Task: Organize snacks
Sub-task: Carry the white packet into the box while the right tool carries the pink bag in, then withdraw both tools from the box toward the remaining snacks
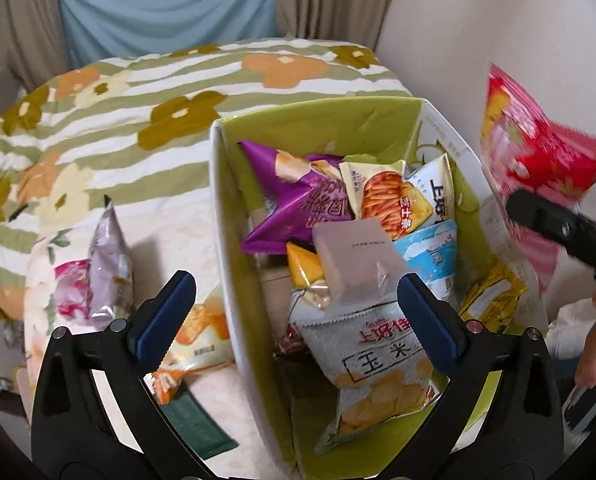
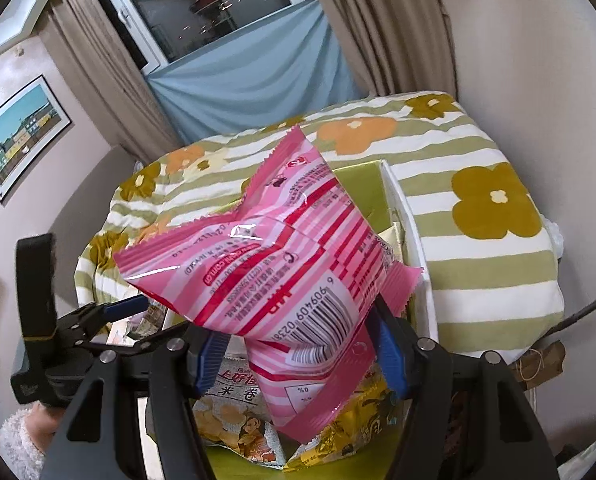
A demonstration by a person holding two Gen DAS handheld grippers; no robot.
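A green-lined cardboard box (image 1: 321, 128) with white outer walls stands on the bed and holds several snack packets, among them a purple one (image 1: 298, 204) and a grey corn-snack bag (image 1: 377, 360). My left gripper (image 1: 296, 280) hangs open over the box's near left wall. A pale flat packet (image 1: 357, 256) lies loose on the pile between its fingers, untouched by the pads. My right gripper (image 2: 298, 336) is shut on a pink striped packet (image 2: 278, 248) above the box's right side. In the left wrist view that packet (image 1: 533, 148) shows blurred at the far right.
Outside the box on the bed lie a silver-purple packet (image 1: 108, 264), an orange one (image 1: 196, 340) and a dark green sachet (image 1: 196, 428). A striped floral duvet (image 1: 138, 100) is bunched behind the box. A wall (image 1: 497, 20) stands close on the right, curtains (image 2: 98, 80) behind.
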